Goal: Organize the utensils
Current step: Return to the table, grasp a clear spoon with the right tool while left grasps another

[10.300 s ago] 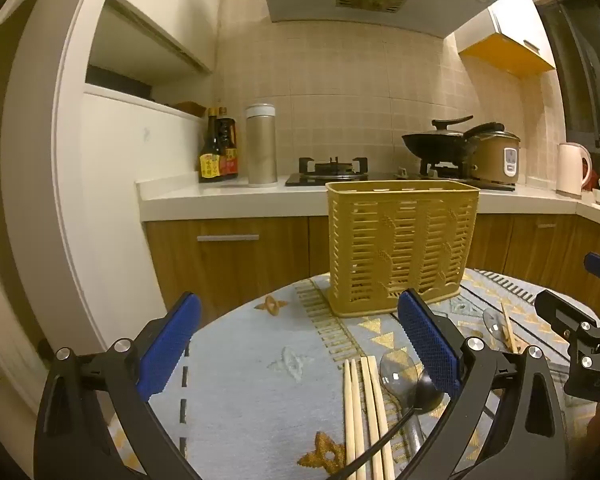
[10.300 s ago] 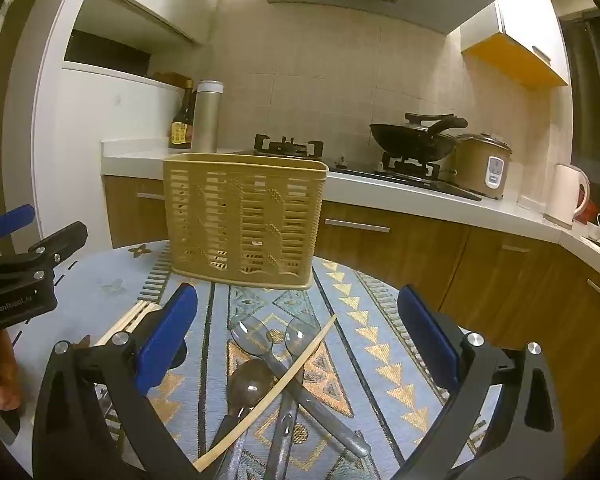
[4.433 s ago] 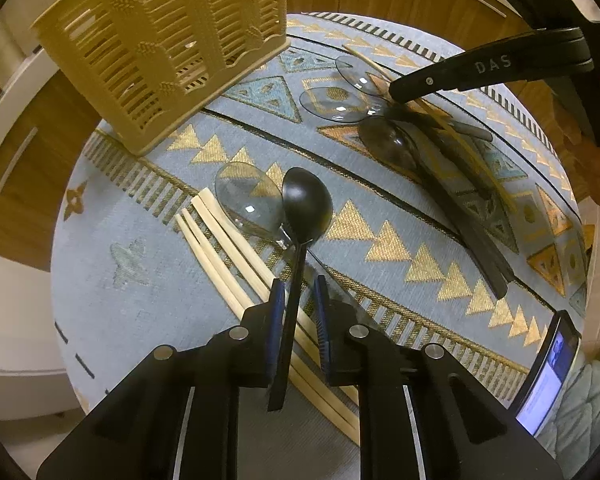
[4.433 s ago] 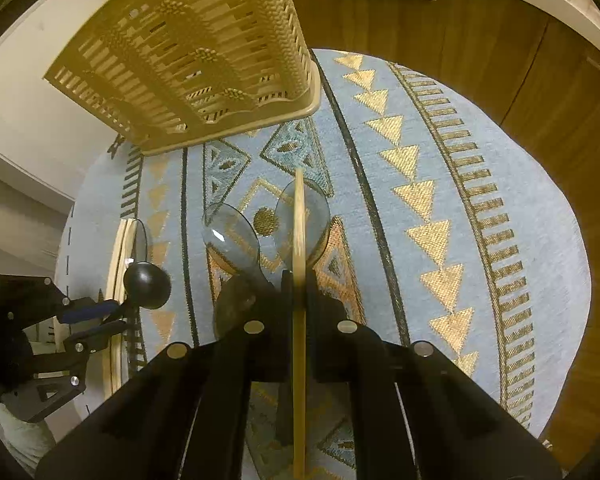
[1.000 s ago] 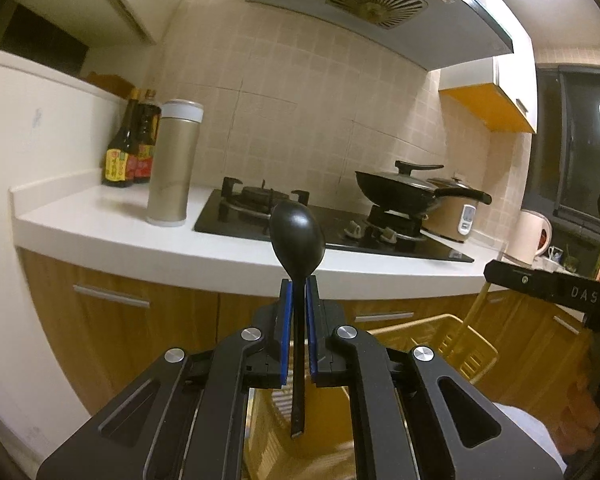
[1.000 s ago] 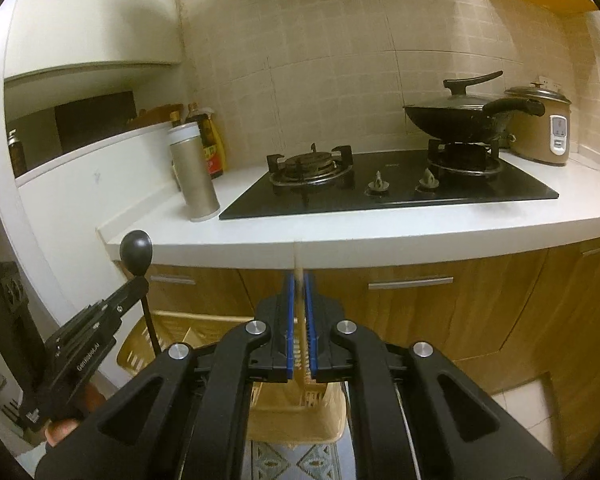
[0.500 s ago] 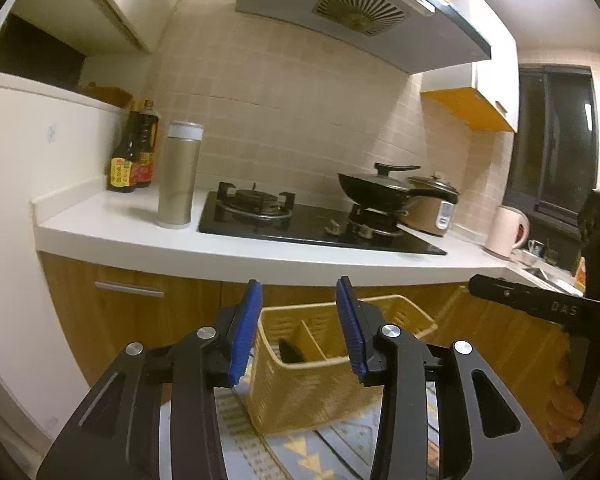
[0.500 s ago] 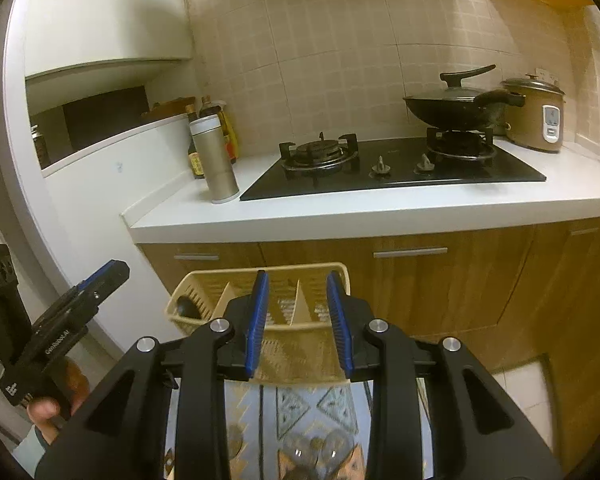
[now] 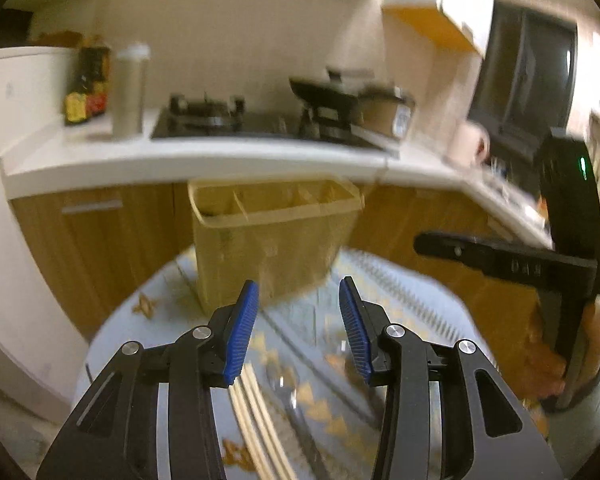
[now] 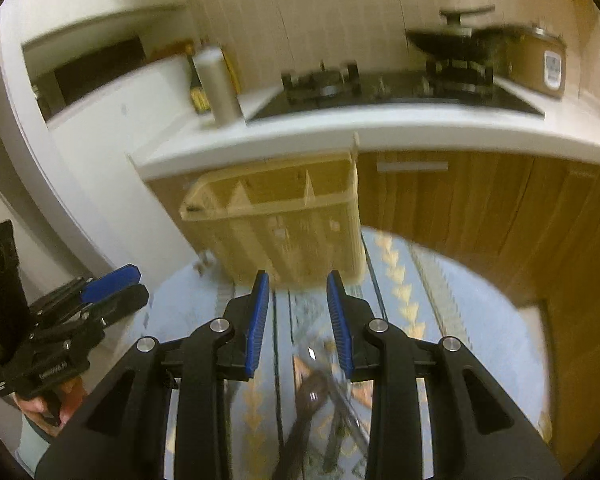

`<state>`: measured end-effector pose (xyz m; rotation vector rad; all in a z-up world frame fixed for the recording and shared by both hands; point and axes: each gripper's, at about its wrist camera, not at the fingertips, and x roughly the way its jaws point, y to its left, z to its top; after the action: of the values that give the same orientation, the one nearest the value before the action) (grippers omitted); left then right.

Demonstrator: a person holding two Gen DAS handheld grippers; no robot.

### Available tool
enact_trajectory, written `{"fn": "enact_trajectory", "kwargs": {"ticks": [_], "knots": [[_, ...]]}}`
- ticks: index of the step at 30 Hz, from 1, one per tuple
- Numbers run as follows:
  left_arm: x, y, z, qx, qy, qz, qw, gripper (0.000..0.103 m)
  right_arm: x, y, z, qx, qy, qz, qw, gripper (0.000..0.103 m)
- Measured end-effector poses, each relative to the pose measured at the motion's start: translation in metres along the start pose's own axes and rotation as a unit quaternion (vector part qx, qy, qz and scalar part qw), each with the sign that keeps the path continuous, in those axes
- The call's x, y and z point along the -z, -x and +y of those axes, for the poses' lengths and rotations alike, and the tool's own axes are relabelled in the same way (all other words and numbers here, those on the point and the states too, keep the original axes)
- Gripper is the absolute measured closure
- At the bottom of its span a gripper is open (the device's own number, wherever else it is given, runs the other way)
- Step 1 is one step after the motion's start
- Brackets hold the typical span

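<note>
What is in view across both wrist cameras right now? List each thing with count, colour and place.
utensil basket: one, yellow, table's far side; one chopstick standing in it
chopsticks: several, pale, on table
spoons: count unclear, clear and dark, on table
tablecloth: one, blue-gold
bottles: two, dark, counter left
canister: one, silver, beside bottles
stove: black, with wok
rice cooker: one, brown
left gripper: open, empty
right gripper: open, empty

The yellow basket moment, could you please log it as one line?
left gripper: open, empty | right gripper: open, empty | yellow basket: chopstick upright inside | table: utensils remain
</note>
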<state>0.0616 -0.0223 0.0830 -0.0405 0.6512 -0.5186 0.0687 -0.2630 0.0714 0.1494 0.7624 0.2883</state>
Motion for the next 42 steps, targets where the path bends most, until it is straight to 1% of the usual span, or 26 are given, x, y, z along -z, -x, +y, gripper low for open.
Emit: {"fn": "enact_trajectory", "kwargs": {"ticks": [2, 4, 7, 10, 12, 14, 20, 23, 26, 29, 31, 34, 37, 42], "knots": [[0.01, -0.01, -0.003, 0.003, -0.005, 0.039, 0.9992, 0.062, 0.008, -0.011, -0.003, -0.002, 0.0, 0.029, 1.0, 0.076], [0.017, -0.018, 0.0, 0.014, -0.002, 0.061, 0.998, 0.062, 0.015, -0.022, -0.007, -0.009, -0.002, 0.054, 0.999, 0.076], [0.03, -0.033, 0.007, 0.035, 0.015, 0.098, 0.9944, 0.062, 0.027, -0.042, -0.016, -0.007, -0.012, 0.091, 0.996, 0.076], [0.043, -0.049, 0.014, 0.06, 0.033, 0.136, 0.9884, 0.064, 0.037, -0.054, -0.022, -0.011, -0.016, 0.114, 0.993, 0.076], [0.053, -0.063, 0.013, 0.076, 0.032, 0.172, 0.9817, 0.065, 0.041, -0.06, -0.025, -0.01, -0.017, 0.126, 0.992, 0.076], [0.062, -0.072, 0.009, 0.066, 0.021, 0.19, 0.9794, 0.066, 0.045, -0.065, -0.026, -0.006, -0.017, 0.137, 0.99, 0.076], [0.071, -0.086, 0.006, 0.04, 0.029, 0.206, 0.9774, 0.066, 0.054, -0.073, -0.029, -0.01, -0.013, 0.158, 0.987, 0.076], [0.073, -0.095, 0.004, 0.038, 0.03, 0.218, 0.9746, 0.068, 0.056, -0.074, -0.031, -0.009, -0.009, 0.163, 0.987, 0.076], [0.074, -0.099, 0.001, 0.033, 0.026, 0.222, 0.9742, 0.068, 0.056, -0.08, -0.032, -0.017, -0.006, 0.173, 0.985, 0.076], [0.074, -0.103, 0.0, 0.018, 0.02, 0.223, 0.9745, 0.068, 0.056, -0.091, -0.03, -0.034, 0.005, 0.194, 0.98, 0.076], [0.075, -0.107, 0.001, 0.012, 0.021, 0.231, 0.9727, 0.068, 0.057, -0.1, -0.03, -0.034, 0.011, 0.207, 0.978, 0.076], [0.078, -0.111, 0.002, 0.003, 0.018, 0.234, 0.972, 0.068, 0.055, -0.111, -0.029, -0.048, 0.015, 0.226, 0.973, 0.076], [0.079, -0.114, 0.002, 0.003, 0.019, 0.236, 0.9715, 0.07, 0.054, -0.119, -0.024, -0.043, 0.034, 0.242, 0.969, 0.076], [0.078, -0.115, 0.001, 0.001, 0.017, 0.236, 0.9716, 0.07, 0.052, -0.127, -0.017, -0.033, 0.048, 0.255, 0.965, 0.076]]}}
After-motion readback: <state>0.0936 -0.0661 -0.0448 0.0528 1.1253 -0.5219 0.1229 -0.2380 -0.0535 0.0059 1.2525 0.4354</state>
